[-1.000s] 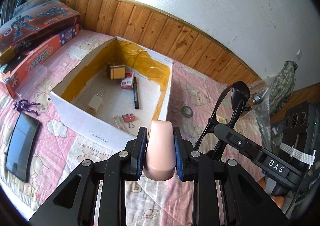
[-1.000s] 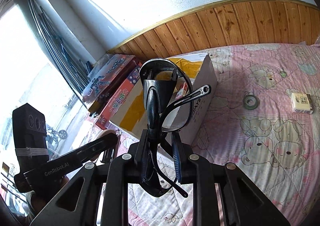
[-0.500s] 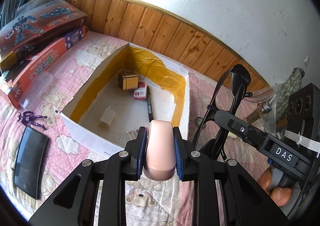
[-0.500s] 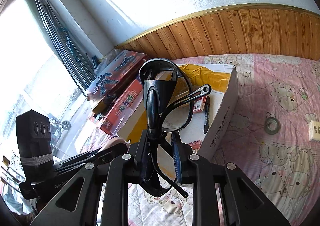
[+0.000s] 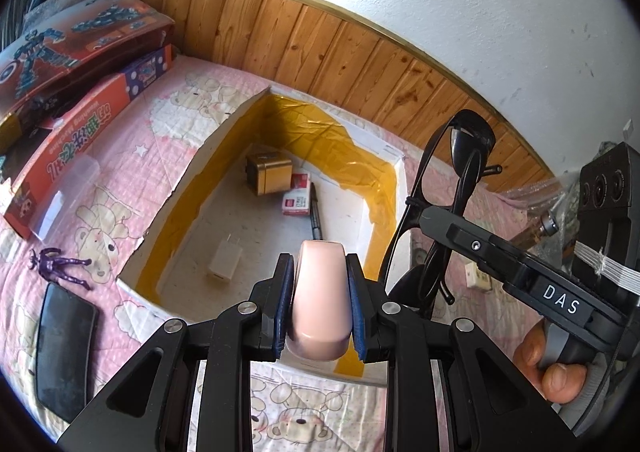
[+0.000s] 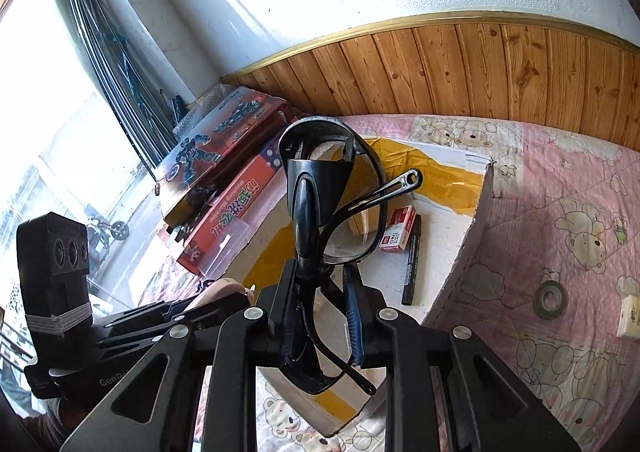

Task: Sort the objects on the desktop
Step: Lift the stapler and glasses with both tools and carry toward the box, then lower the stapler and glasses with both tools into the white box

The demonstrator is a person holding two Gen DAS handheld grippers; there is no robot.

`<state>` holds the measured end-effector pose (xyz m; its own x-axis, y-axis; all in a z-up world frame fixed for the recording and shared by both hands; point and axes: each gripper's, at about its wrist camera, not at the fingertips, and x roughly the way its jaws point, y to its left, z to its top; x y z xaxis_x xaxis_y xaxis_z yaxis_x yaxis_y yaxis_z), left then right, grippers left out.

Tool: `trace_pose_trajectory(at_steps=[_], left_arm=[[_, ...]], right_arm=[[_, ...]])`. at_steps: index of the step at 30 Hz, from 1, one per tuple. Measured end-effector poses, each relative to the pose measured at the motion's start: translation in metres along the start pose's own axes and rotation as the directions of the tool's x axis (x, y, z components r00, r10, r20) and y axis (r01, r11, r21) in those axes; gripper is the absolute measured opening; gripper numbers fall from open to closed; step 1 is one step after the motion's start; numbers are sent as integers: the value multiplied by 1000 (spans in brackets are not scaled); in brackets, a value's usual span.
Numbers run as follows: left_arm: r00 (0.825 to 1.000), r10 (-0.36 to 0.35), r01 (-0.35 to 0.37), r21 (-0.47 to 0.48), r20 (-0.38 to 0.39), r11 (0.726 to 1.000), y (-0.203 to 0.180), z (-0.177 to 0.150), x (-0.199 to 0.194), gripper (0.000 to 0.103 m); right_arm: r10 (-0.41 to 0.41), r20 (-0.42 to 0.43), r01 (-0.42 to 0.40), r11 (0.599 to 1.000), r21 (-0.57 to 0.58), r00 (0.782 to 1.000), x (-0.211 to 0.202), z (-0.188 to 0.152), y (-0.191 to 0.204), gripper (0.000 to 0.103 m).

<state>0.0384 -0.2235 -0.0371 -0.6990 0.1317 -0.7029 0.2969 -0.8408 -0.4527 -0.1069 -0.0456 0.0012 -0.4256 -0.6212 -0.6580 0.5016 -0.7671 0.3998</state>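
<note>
Pink case (image 5: 319, 300) clamped in left hand-held gripper (image 5: 319, 306); right hand-held gripper (image 6: 320, 316) clamps glasses (image 6: 332, 204).

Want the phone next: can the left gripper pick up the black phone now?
Probably not: the left gripper is already shut on a pink case, so nothing else fits, though the black phone lies uncovered on the quilt.

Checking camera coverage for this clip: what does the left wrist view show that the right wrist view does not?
Only the left wrist view shows the phone, purple figure, white charger and gold box. Only the right wrist view shows the tape roll and the window. Both show the cardboard box, marker, red packet, glasses and pink case.
</note>
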Motion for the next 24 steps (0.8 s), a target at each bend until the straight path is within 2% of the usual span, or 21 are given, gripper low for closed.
trace_pose_trajectory(at_steps=[10, 24], left_arm=[[995, 10, -14, -42, -99, 999, 11, 21, 40, 25], [969, 40, -63, -87, -244, 994, 11, 36, 99, 25]], right_arm=[[-85, -68, 80, 993, -84, 994, 42, 25, -16, 23], [-196, -186, 145, 955, -257, 963, 107, 54, -32, 23]])
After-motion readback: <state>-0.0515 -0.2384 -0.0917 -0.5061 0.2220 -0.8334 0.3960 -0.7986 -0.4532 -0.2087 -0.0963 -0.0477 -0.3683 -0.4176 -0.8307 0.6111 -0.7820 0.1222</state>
